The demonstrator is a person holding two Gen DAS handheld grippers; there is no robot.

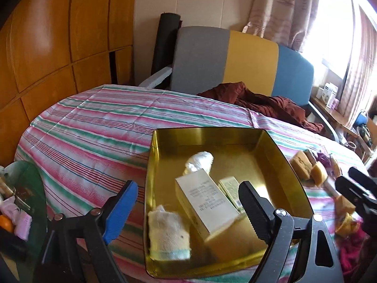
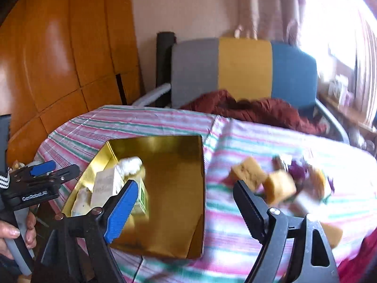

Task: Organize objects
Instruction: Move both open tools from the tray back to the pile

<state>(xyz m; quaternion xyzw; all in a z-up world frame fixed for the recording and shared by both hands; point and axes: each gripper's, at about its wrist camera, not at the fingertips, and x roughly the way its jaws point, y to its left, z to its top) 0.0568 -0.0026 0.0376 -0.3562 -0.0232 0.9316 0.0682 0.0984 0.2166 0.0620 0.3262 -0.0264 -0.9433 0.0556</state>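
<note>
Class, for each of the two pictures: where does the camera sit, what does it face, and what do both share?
Left wrist: on the left gripper, facing the gold tin with its boxes and cloths; jaws open.
Right wrist: on the right gripper, facing tin and yellow sponges; a hand shows.
Shared: tin, striped cloth, chair.

A wooden wardrobe [image 1: 59, 47] stands on the left, by a cream wall [image 1: 188, 0]. A grey, yellow and blue headboard [image 1: 247, 61] is behind the striped bed [image 1: 94, 122]. Curtains [image 1: 282, 9] frame a bright window [image 1: 334, 23].
</note>
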